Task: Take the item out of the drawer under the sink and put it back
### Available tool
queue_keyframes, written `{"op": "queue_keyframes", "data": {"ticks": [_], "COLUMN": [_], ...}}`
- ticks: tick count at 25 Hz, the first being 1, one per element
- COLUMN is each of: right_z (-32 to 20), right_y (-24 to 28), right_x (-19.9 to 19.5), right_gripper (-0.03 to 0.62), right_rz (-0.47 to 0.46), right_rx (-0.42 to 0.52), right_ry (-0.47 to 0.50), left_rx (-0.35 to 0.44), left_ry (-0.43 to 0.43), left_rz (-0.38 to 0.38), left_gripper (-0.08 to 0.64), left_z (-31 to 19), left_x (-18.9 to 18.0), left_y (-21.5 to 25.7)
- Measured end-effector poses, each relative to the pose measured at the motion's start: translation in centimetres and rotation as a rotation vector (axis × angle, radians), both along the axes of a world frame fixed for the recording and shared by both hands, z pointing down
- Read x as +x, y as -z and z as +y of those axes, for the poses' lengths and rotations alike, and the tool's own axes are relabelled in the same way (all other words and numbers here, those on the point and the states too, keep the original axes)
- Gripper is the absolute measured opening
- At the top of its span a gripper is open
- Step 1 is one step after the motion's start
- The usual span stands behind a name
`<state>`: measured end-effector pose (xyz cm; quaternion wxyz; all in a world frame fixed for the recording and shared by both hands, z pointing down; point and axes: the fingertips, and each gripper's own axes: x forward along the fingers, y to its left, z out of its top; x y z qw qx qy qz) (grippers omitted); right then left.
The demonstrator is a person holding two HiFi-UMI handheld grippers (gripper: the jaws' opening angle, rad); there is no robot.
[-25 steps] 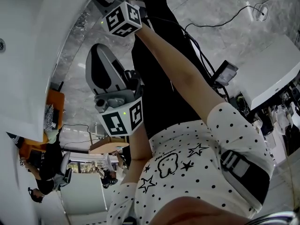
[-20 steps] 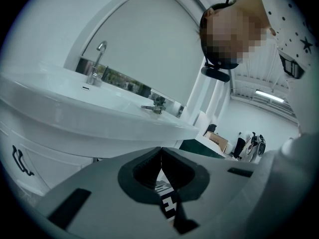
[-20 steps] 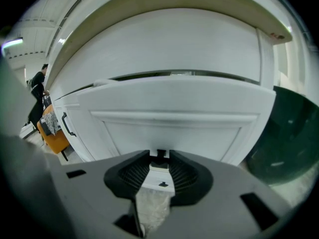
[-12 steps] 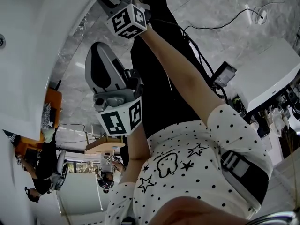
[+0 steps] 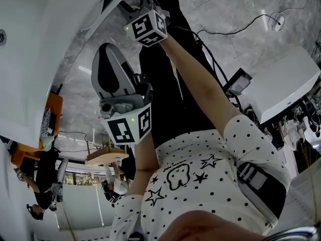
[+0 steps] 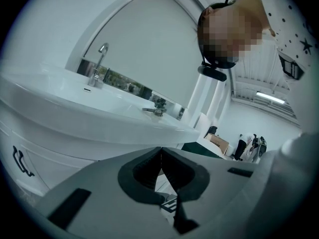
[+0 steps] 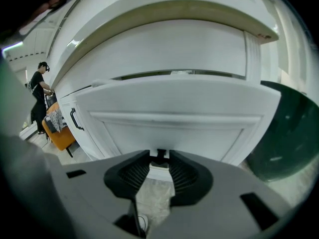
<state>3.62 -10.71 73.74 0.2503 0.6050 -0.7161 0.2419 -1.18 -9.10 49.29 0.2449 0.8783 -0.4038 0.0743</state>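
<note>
The right gripper (image 7: 160,156) is clamped on the small dark handle (image 7: 160,153) of the white drawer (image 7: 174,126). The drawer front stands a little out from the cabinet (image 7: 94,133) under the sink (image 7: 174,14), and what lies inside cannot be seen. The left gripper (image 6: 160,153), jaws pressed together on nothing, faces the sink's rim from the side.

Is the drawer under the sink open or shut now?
Slightly open: the drawer front stands out from the cabinet, with a dark gap behind its top edge.
</note>
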Motion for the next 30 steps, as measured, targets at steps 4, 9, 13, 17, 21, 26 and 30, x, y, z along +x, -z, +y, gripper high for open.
{"op": "queue_keyframes", "data": {"ticks": [4, 9, 13, 17, 21, 26, 30], "right_z": [1.1, 2.5, 4.2, 4.8, 4.9, 4.6, 4.6], "right_y": [0.0, 0.0, -0.4, -0.3, 0.0, -0.4, -0.5], "right_x": [0.0, 0.0, -0.1, 0.2, 0.2, 0.1, 0.3], "right_gripper": [0.129, 0.129, 0.129, 0.129, 0.129, 0.129, 0.129], "right_rz": [0.000, -0.003, -0.002, 0.000, 0.002, 0.003, 0.001], "right_rx": [-0.013, -0.032, -0.044, -0.051, -0.044, -0.049, -0.051], "right_ry": [0.003, 0.003, 0.011, 0.015, 0.020, 0.016, 0.018], "left_rx": [0.000, -0.001, 0.001, 0.002, 0.007, 0.008, 0.004], "left_ry": [0.003, 0.003, 0.007, 0.009, 0.014, 0.024, 0.030], "left_rz": [0.002, 0.004, 0.008, 0.009, 0.008, 0.001, -0.006], "left_gripper": [0.005, 0.005, 0.005, 0.005, 0.005, 0.005, 0.005], "left_z": [-0.2, -0.7, -0.6, -0.7, -0.6, -1.2, -1.3], "left_x": [-0.1, 0.1, -0.2, -0.1, -0.4, -1.0, -1.3], "left_y": [0.1, 0.3, 0.1, 0.3, 0.6, 0.3, 0.0]}}
